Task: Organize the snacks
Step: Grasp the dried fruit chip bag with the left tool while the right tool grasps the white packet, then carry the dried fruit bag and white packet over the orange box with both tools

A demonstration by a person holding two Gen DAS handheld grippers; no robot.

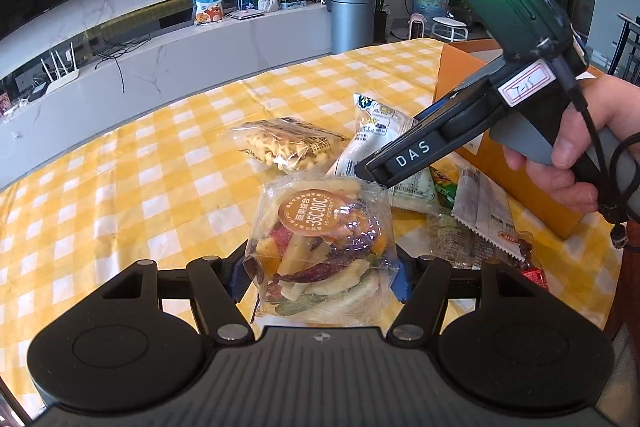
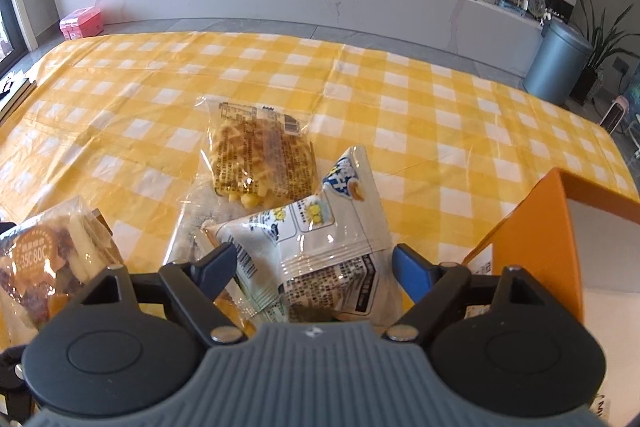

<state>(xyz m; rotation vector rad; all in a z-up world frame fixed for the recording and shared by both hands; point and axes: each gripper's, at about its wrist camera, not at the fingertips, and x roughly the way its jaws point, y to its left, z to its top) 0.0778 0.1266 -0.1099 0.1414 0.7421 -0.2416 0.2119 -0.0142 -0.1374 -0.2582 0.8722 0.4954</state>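
Snacks: your packets lie in a loose cluster on the yellow checked cloth [image 2: 280,67], beside the orange box [image 2: 548,227].
Mixed-crisp bag [image 1: 324,251]: it sits between your left gripper's [image 1: 322,275] blue pads, which press its clear sides; you have it clamped, its round orange label facing up.
White packet [image 2: 320,247]: it lies between your right gripper's [image 2: 312,263] fingers, but there is a gap on both sides; the fingers stand apart and do not touch it.
Corn-snack bag [image 2: 260,155]: flat on the cloth just beyond the white packet, printed side up, touching neither gripper.
Other packets: a green one [image 1: 444,187] and a grey-printed one [image 1: 484,207] lie partly under your right gripper in the left view, near the box.
Box: on the cloth at your right, just beside the white packet.
Right hand [image 1: 560,155]: wrapped round the handle.
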